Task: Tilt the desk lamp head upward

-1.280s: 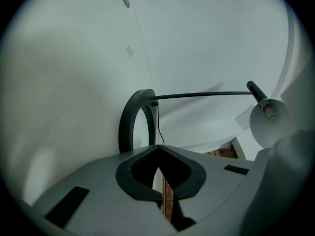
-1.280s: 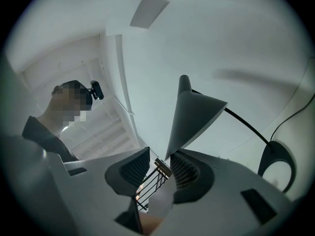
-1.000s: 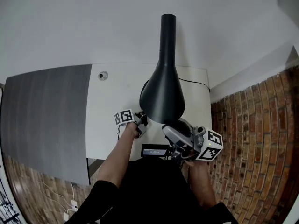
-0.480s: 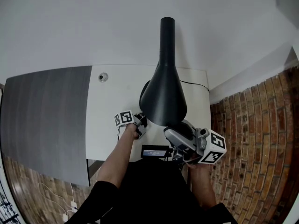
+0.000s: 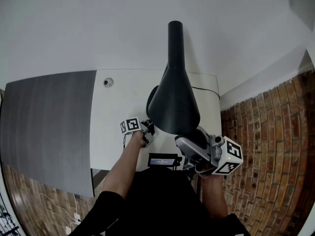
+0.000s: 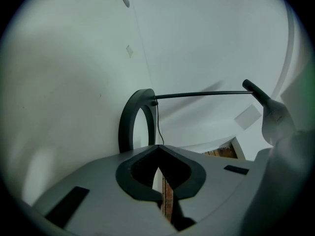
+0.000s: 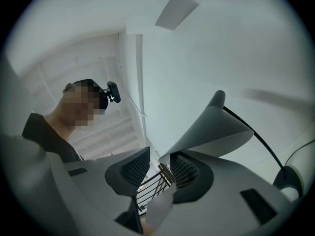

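We hold right tool [image 7: 157,168] open at rim of black cone-shaped lamp head [image 5: 173,102], probably to lift it; left tool [image 6: 157,154] closed, empty, near black ring-shaped lamp base [image 6: 132,124].

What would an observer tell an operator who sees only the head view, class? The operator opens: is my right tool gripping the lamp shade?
Observer: No. The right tool has its jaws apart, and the lamp shade has its rim close beside one jaw.
Operator: And the left tool?
Observer: The left tool is shut, with nothing between its jaws.
Operator: What does it face?
Observer: The lamp's black ring base, ahead of its jaws and apart from them.
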